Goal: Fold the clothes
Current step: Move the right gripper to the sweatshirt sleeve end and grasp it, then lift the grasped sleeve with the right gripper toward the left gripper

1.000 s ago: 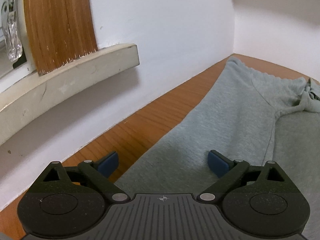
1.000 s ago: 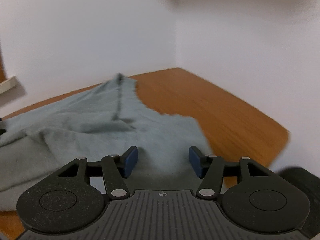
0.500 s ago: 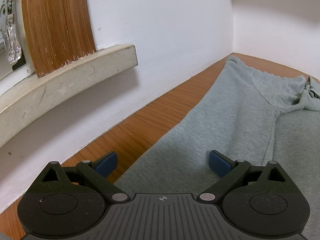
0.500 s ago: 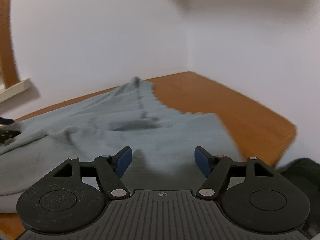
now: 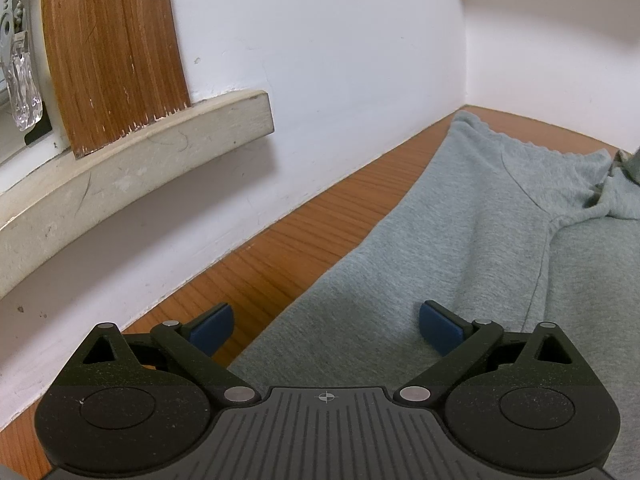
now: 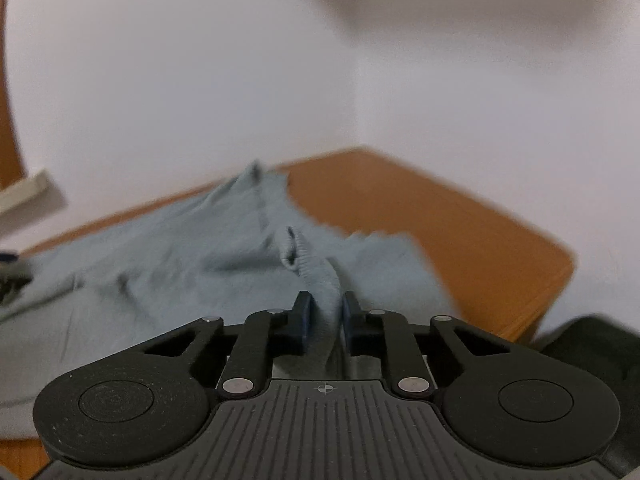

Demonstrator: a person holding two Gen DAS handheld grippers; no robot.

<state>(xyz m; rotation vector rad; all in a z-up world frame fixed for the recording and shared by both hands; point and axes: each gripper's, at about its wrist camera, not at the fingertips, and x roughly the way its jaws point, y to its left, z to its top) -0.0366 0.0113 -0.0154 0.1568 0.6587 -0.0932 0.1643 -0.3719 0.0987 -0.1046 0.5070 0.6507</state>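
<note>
- The grey sweatpants [image 5: 460, 248] lie spread on the wooden worktop [image 5: 280, 264], along the white wall [image 5: 320, 80] in the corner; no fold shows yet, so the task looks to be at its very start.
- The right gripper [image 6: 325, 312] has a ridge of the ribbed waistband [image 6: 316, 276] between its fingers [image 6: 301, 316], which are closing on it; the pads press the cloth and it rises in a peak.
- The left gripper [image 5: 326, 322] hovers over the cloth's edge, its fingers [image 5: 440, 326] wide apart and gripping nothing.
- Left to do, as I judge it: lift that end, carry it over, lay and smooth the fold.
- Against the earlier frames, the right fingers were spread over flat cloth and are now nearly together on a pinched-up fold; the left view is unchanged.
</note>
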